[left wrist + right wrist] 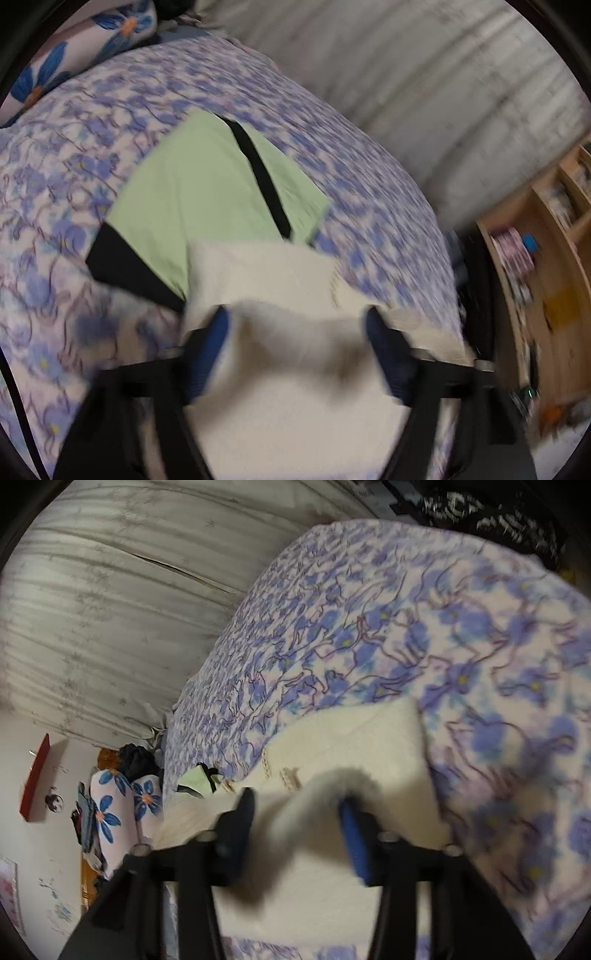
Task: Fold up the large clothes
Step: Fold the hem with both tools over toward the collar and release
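A cream knitted garment lies on the blue-flowered bedspread. My left gripper has its blue-padded fingers wide apart, with a raised fold of the cream fabric between them. In the right wrist view my right gripper also stands with its fingers apart around a raised fold of the same cream garment. A folded light green garment with black trim lies on the bed just beyond the cream one; a corner of it shows in the right wrist view. Both views are blurred.
A grey curtain hangs along the far side of the bed. A flowered pillow lies at the head of the bed. A wooden shelf unit stands past the foot. Dark clothes lie by the pillows.
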`<state>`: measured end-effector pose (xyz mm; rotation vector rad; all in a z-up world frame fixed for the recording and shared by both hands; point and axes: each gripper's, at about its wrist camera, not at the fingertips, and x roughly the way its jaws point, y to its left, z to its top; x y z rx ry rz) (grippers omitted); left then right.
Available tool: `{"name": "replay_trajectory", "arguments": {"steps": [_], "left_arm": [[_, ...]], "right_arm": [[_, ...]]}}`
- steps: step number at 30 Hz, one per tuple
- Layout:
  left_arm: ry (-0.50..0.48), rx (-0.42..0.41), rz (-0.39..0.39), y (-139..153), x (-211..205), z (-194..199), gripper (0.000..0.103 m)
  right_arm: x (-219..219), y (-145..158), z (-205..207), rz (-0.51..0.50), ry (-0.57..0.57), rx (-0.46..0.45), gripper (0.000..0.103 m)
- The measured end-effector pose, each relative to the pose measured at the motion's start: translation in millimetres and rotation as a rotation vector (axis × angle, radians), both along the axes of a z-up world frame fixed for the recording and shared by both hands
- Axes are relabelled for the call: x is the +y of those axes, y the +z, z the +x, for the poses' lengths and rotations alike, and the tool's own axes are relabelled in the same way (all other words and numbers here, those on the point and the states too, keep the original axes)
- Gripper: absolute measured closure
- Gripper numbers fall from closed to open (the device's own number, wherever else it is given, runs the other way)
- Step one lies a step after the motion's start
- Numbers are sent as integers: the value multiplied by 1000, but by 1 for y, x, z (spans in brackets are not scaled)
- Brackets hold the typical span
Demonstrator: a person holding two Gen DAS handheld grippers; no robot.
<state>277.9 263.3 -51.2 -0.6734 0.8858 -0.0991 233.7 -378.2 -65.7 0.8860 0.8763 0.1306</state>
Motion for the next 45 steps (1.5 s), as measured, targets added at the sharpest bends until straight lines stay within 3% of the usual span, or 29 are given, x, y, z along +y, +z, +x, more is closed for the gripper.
{"name": "replay_trajectory", "arguments": {"steps": [4,8,15,22,23,25,26,28,29,30,33,36,39,42,45], "left_arm": [[12,61,61,-28,3,28,19],[-35,102,190,-49,-8,39,19],[-189,84,483,-62,-45,56,19],[-286,68,710,-76,-81,84,20],[-301,62,730,-78,-86,86,24],[-350,54,761,-85,-98,92,43],[-366,55,771,-87,-103,92,56],[-351,46,842,-89,-114,91,94],[-343,46,879,-90,-118,90,97],[-332,35,897,-89,-120,87,97],[-253,-31,886,-73,-115,74,98],[-171,-86,804,-45,-101,66,98],[-98,-114,740,-25,-88,66,98],[-57,-100,705,-27,-81,79,98],[-40,-18,696,-57,-78,98,98]], "right_arm": [[4,-17,21,-113,-1,12,36],[3,-46,35,-190,18,65,36],[16,-72,63,-328,96,92,36],[43,-86,95,-471,185,115,34],[46,-89,98,-499,198,118,34],[54,-92,99,-553,229,104,34],[59,-93,98,-597,243,101,34],[72,-92,93,-691,274,80,45],[77,-91,90,-720,286,71,71],[80,-88,86,-743,290,62,89],[84,-70,73,-780,246,-1,92],[70,-41,61,-719,143,-98,94],[56,-24,60,-668,64,-140,94],[51,-29,79,-643,23,-113,94],[52,-60,102,-675,16,-6,94]]}}
